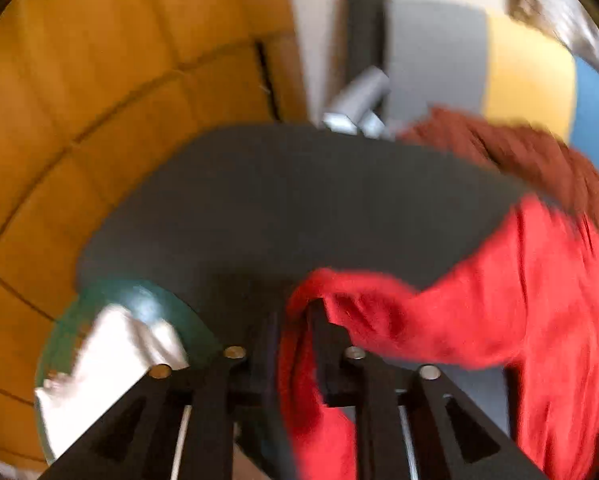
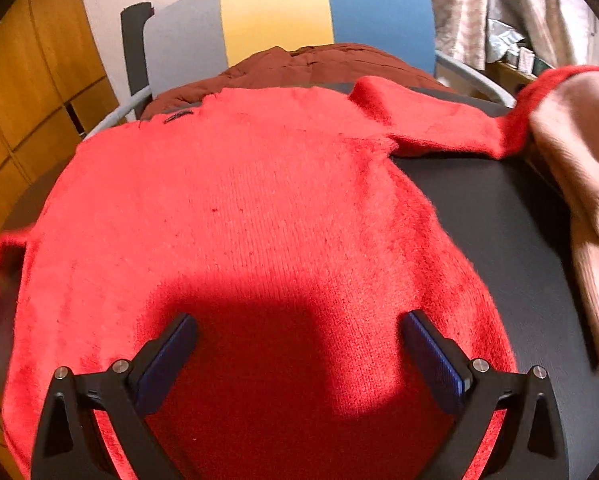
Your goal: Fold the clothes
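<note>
A red fuzzy sweater [image 2: 259, 208] lies spread flat on a dark table [image 2: 499, 220], its right sleeve [image 2: 431, 120] stretched to the right. My right gripper [image 2: 299, 360] is open and hovers just above the sweater's lower body, holding nothing. In the blurred left wrist view, my left gripper [image 1: 295, 320] is shut on a bunched part of the red sweater [image 1: 479, 300], which trails to the right over the table [image 1: 299, 200].
A dark red garment [image 2: 311, 64] lies at the table's far edge before a chair [image 2: 275, 8] with a grey, yellow and blue back. A pinkish cloth [image 2: 579, 160] hangs at right. A green round object [image 1: 139, 304] with pale cloth sits left. Wooden cabinets [image 1: 99, 80] stand left.
</note>
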The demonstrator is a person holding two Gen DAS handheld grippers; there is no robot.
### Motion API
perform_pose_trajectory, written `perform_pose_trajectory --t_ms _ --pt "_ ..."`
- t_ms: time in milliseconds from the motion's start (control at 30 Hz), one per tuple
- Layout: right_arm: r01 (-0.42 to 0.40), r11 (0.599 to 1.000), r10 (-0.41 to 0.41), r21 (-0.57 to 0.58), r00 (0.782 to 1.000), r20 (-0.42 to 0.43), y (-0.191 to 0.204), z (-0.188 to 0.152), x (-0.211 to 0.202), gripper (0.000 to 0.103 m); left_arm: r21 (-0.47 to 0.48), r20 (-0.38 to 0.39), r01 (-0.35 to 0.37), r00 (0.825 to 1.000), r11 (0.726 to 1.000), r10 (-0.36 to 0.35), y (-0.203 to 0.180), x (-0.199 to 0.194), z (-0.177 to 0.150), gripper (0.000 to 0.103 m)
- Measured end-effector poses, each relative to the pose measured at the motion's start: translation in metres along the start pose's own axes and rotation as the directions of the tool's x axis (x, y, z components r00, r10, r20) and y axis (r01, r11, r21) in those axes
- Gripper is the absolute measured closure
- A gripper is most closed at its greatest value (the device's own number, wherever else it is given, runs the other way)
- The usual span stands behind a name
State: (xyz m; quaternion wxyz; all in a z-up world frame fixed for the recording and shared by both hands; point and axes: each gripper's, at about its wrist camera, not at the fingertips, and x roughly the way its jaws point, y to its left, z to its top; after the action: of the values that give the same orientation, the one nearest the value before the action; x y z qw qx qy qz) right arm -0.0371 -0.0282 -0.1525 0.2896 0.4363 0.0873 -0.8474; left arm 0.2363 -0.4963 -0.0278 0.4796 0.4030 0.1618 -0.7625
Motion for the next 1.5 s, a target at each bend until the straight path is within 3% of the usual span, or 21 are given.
perform_pose_trajectory --t_ms 67,133,200,300,367,433,500,567,700,867,933,1033,1133,1167,1233,1367,1433,1500 --pt "0.002 1.000 -0.002 0.004 1.000 -0.001 0.001 -0.002 -0.002 0.000 -0.054 0.047 0.021 0.999 0.998 -0.018 0.008 -0.015 0.005 0.083" --pt "0.004 1.000 -0.004 0.004 1.000 -0.009 0.002 -0.003 -0.002 0.000 -0.036 0.040 0.181 0.983 0.983 -0.179 -0.005 -0.024 -0.006 0.082" --pt "0.007 1.000 -0.007 -0.009 1.000 -0.018 0.004 -0.001 -0.001 0.000 0.053 -0.016 0.345 0.939 0.937 -0.345 -0.038 -0.029 -0.036 0.082" --pt "0.010 0.999 -0.011 -0.034 0.999 -0.034 0.007 0.002 0.000 0.000 0.178 -0.130 0.486 0.873 0.855 -0.470 -0.091 -0.029 -0.091 0.082" --pt "0.001 0.998 -0.004 -0.059 0.998 -0.059 0.014 0.001 -0.002 0.000 0.228 -0.175 0.543 0.839 0.808 -0.514 -0.128 -0.033 -0.117 0.082" --pt "-0.009 0.995 0.003 -0.094 0.998 -0.066 0.015 0.005 -0.002 0.000 0.290 -0.213 0.570 0.822 0.769 -0.529 -0.161 -0.036 -0.145 0.082" --pt "-0.009 0.989 0.001 -0.147 0.999 -0.054 0.019 0.007 -0.003 0.000 0.319 -0.254 0.581 0.813 0.748 -0.524 -0.180 -0.032 -0.160 0.082" --pt "-0.008 0.989 0.001 -0.147 0.999 -0.052 0.021 0.012 0.001 0.000 0.364 -0.250 0.539 0.842 0.760 -0.478 -0.193 -0.030 -0.173 0.081" --pt "-0.008 0.993 0.001 -0.121 0.999 -0.052 0.023 0.021 0.014 0.000 0.434 -0.216 0.481 0.876 0.761 -0.431 -0.193 -0.025 -0.167 0.079" --pt "-0.007 0.996 0.002 -0.088 0.999 -0.052 0.025 0.034 0.029 0.000 0.508 -0.155 0.342 0.939 0.790 -0.306 -0.191 0.000 -0.147 0.079" --pt "0.000 0.998 -0.003 -0.064 0.999 -0.050 0.028 0.040 0.036 0.000 0.527 -0.111 0.244 0.969 0.814 -0.219 -0.191 0.020 -0.125 0.076" --pt "0.031 0.999 -0.030 0.011 0.999 -0.043 0.036 0.052 0.047 0.000 0.490 -0.112 0.210 0.978 0.846 -0.178 -0.187 0.048 -0.090 0.075" --pt "0.048 0.998 -0.046 0.045 0.998 -0.042 0.046 0.063 0.056 0.000 0.481 -0.097 0.168 0.986 0.861 -0.138 -0.193 0.063 -0.066 0.074" --pt "0.051 0.998 -0.049 0.043 0.998 -0.042 0.049 0.066 0.059 0.000 0.476 -0.095 0.161 0.987 0.865 -0.131 -0.194 0.067 -0.059 0.074" --pt "0.051 0.998 -0.049 0.033 0.998 -0.039 0.051 0.072 0.064 0.000 0.404 -0.112 0.219 0.976 0.888 -0.189 -0.182 0.063 -0.052 0.075" --pt "0.021 0.999 -0.020 0.029 0.999 -0.026 0.045 0.075 0.068 0.000 0.252 -0.132 0.333 0.942 0.909 -0.308 -0.157 0.053 -0.039 0.078" --pt "0.016 1.000 -0.016 0.022 1.000 -0.022 0.044 0.076 0.069 0.000 0.171 -0.139 0.446 0.894 0.879 -0.427 -0.129 0.037 -0.056 0.078" --pt "0.014 1.000 -0.014 0.012 1.000 -0.019 0.045 0.078 0.070 0.000 0.155 -0.135 0.511 0.859 0.846 -0.494 -0.117 0.021 -0.074 0.078"
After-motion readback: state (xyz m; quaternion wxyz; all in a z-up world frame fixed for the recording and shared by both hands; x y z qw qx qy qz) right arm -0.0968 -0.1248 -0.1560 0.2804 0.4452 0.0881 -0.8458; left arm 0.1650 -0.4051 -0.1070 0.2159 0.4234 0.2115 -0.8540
